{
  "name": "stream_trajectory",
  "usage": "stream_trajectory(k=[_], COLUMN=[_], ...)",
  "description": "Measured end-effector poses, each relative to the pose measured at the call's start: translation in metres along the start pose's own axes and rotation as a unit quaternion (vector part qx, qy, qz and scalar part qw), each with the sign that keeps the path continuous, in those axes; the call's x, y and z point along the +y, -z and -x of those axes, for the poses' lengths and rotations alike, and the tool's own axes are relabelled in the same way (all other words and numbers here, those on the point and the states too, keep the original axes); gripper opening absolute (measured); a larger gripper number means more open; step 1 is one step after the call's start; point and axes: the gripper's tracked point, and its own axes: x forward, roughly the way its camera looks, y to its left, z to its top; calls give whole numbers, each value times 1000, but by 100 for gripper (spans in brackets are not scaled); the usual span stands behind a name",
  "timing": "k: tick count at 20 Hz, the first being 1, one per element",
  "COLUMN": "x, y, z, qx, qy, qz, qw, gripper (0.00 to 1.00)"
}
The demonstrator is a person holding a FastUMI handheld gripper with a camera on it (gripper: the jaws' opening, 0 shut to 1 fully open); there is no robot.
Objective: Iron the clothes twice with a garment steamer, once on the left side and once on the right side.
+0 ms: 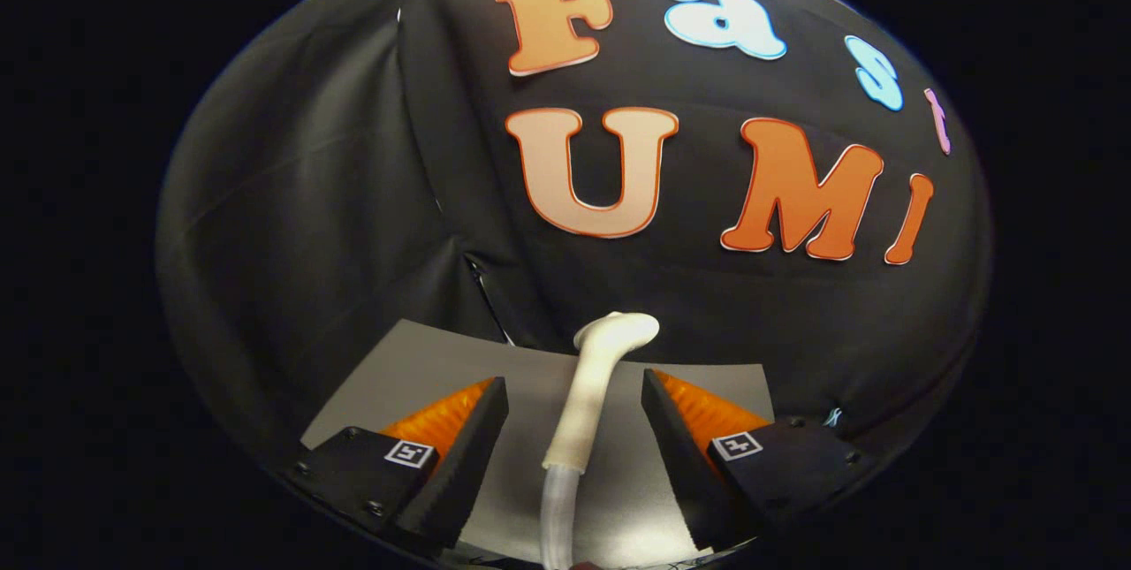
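The gripper point(574, 415) has its fingers spread, touching nothing. The garment steamer's white handle and hose point(588, 393) stand between them, head at twelve o'clock, over the grey tabletop point(389, 367). Ungrasped, so both ironing passes likely remain.

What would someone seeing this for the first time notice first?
The pale garment steamer stands out, rising upright between the fingers of the open claw, its bent head just beyond the fingertips. Neither finger touches it. Under it lies a grey table, backed by the black cloth wall.
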Motion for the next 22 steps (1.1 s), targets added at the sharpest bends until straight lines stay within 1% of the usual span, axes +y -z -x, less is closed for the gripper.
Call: stream_trajectory(k=[4, 11, 15, 20, 22], x=[-2, -12, -12, -9, -6], y=[20, 49, 67, 78, 78], z=[-52, -89, -104, -113, -113], qx=[52, 127, 164, 186, 184], qy=[16, 37, 34, 19, 14], qz=[13, 10, 6, -5, -12], qw=[998, 991, 986, 982, 983], gripper=[98, 98, 98, 93, 79])
